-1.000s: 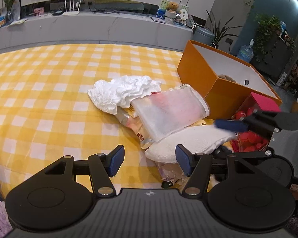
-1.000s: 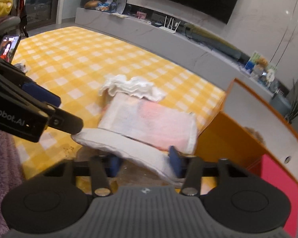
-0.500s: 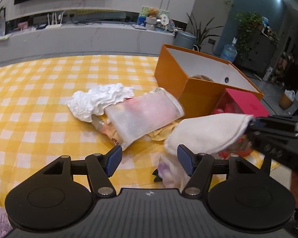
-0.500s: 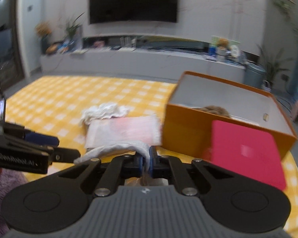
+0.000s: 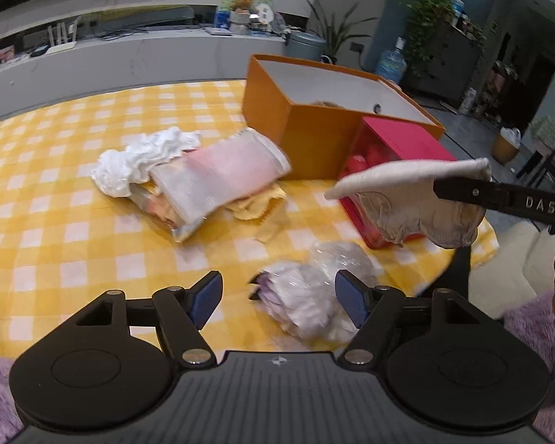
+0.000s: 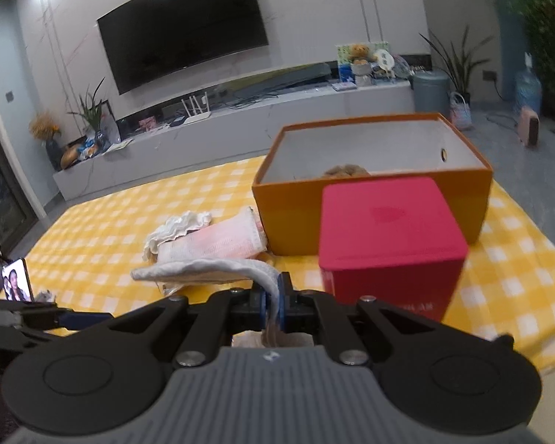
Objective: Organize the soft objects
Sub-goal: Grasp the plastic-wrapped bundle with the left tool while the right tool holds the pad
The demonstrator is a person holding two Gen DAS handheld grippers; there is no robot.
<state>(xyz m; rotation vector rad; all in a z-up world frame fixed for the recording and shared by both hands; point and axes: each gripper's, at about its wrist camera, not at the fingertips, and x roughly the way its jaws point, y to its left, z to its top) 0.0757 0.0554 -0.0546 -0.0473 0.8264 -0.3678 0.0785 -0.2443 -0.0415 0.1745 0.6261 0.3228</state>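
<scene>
My right gripper (image 6: 272,301) is shut on a white soft pad (image 6: 203,269) and holds it in the air in front of the red box (image 6: 388,236); the pad also shows in the left wrist view (image 5: 407,188). My left gripper (image 5: 277,301) is open and empty, just above a crumpled plastic-wrapped bundle (image 5: 310,292) at the near table edge. A crumpled white cloth (image 5: 140,159), a pink-white mesh pouch (image 5: 218,181) and a yellow cloth (image 5: 259,203) lie together mid-table. The open orange box (image 5: 314,118) stands behind, with something brown (image 6: 346,170) inside.
The table has a yellow checked cloth (image 5: 55,203). A phone (image 6: 16,284) stands at the left edge in the right wrist view. A purple fuzzy surface (image 5: 525,318) lies beside the table. A TV wall and low shelf are behind.
My right gripper closed on the white pad and lifted it off the pile, up and to the right. The plastic-wrapped bundle beneath is now uncovered. The left gripper stayed open.
</scene>
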